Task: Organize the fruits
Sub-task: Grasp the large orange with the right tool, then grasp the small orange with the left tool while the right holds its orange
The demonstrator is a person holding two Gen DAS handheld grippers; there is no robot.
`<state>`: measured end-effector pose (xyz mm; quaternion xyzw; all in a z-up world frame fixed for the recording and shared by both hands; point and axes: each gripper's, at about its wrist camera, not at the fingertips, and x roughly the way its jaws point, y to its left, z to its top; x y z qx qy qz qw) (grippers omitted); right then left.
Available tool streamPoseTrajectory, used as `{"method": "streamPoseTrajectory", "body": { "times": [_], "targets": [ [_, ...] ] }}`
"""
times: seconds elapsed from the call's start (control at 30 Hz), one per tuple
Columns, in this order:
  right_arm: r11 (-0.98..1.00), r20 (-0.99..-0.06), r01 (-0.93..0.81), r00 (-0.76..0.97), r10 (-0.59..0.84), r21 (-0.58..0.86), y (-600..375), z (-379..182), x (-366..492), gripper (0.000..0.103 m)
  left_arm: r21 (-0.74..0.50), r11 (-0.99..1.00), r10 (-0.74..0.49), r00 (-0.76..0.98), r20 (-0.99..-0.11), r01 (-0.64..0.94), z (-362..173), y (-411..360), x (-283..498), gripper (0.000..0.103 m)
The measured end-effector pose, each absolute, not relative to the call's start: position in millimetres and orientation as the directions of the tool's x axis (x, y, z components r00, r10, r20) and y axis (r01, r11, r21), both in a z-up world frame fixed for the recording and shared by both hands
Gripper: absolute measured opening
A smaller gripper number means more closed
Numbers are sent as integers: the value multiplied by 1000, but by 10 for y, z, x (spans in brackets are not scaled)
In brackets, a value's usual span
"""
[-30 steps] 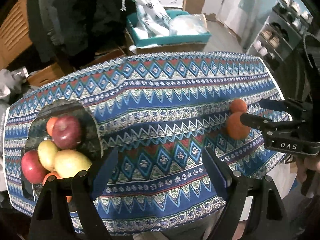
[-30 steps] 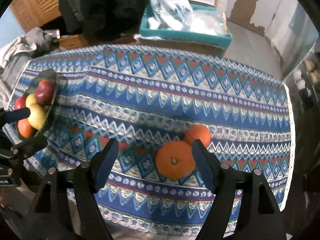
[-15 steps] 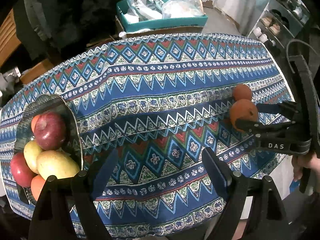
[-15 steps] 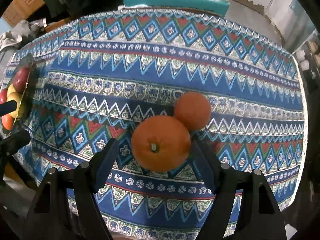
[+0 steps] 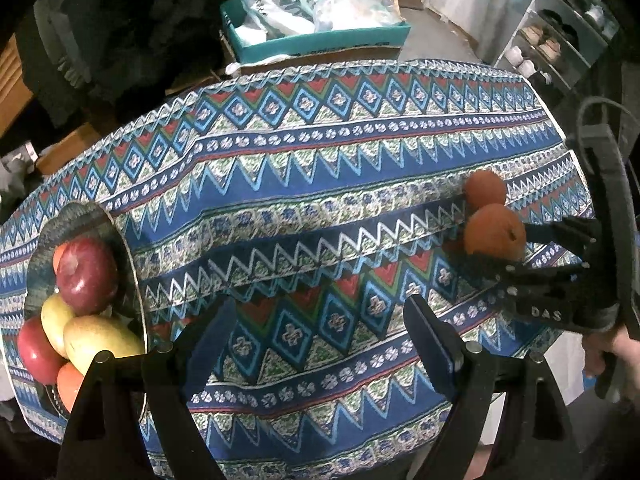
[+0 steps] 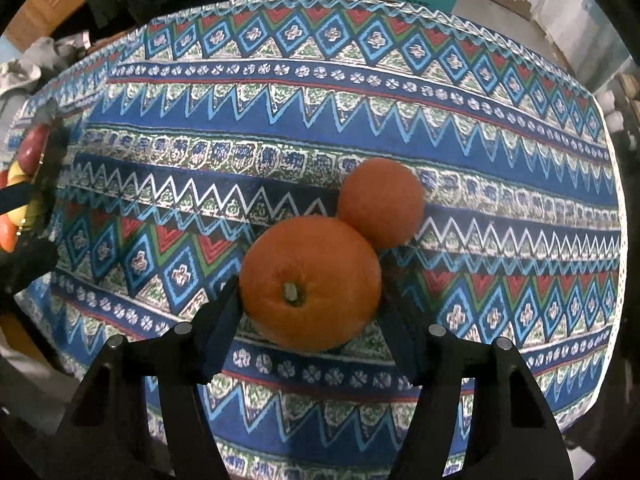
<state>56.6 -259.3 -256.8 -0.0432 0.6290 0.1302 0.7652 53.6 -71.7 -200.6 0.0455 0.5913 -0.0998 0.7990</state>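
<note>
Patterned blue tablecloth point(image 5: 320, 184) covers counter; teal bin point(image 5: 320, 40) behind far edge. Right claw point(image 6: 310, 304) closing around large orange point(image 6: 310, 280), pads touching; left claw point(image 5: 320, 320) wide, empty, over bare cloth.

Patterned tablecloth point(image 5: 320, 184), teal box point(image 5: 320, 40), shelf point(image 5: 560, 40)

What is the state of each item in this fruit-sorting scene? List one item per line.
Large orange: on the cloth, between the right claw's just-closing fingers, touching the small orange.
Small orange: loose on the cloth.
Fruit bowl: holding apples and other fruit.
Left claw: open, empty.
</note>
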Motion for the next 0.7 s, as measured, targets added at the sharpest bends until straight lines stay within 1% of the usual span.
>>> {"method": "streamPoseTrajectory", "body": {
  "times": [0.13, 0.3, 0.47, 0.7],
  "targets": [
    [965, -965, -247, 220, 145, 89, -2786, -2355, 501, 66, -65, 972, -130, 283, -950, 226, -1953, -887, 593, 87],
    [977, -955, -194, 263, 138, 88, -3086, -2134, 475, 66, -65, 964, -144, 296, -944, 259, -1911, -1138, 654, 87],
    [989, -947, -124, 298, 117, 83, -3447, -2072, 537, 66, -69, 955, -157, 292, -943, 290, -1954, -1412, 727, 87],
    [994, -933, -57, 343, 107, 93, -3655, -2082, 699, 66, -106, 940, -203, 281, -938, 325, -2082, -1757, 884, 87]
  ]
}}
